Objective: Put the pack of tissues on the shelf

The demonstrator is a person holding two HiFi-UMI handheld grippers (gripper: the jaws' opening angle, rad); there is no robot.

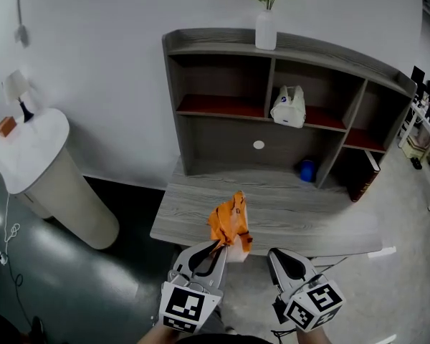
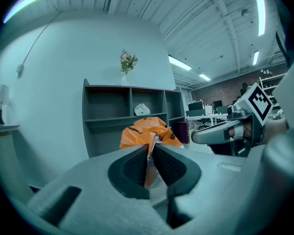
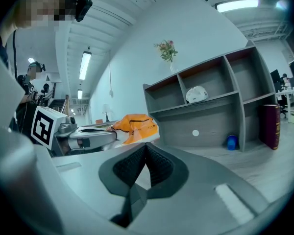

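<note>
An orange pack of tissues (image 1: pixel 230 221) hangs over the front edge of the grey desk (image 1: pixel 201 213), with my left gripper (image 1: pixel 220 246) shut on its lower edge. In the left gripper view the orange pack (image 2: pixel 148 131) rises out of the nearly closed jaws of that gripper (image 2: pixel 151 161). Just to the right my right gripper (image 1: pixel 273 254) is shut with nothing in it, and in its own view the jaws of the gripper (image 3: pixel 146 161) meet with nothing between them while the pack (image 3: pixel 134 126) shows to its left. The grey shelf (image 1: pixel 222 107) stands at the back of the desk.
A white bag-like pack (image 1: pixel 289 107) sits in the shelf's middle compartment. A white vase (image 1: pixel 266 27) with flowers stands on top. A blue item (image 1: pixel 307 170) and a dark red book (image 1: pixel 365 181) are at the lower right. A round white table (image 1: pixel 36 156) stands left.
</note>
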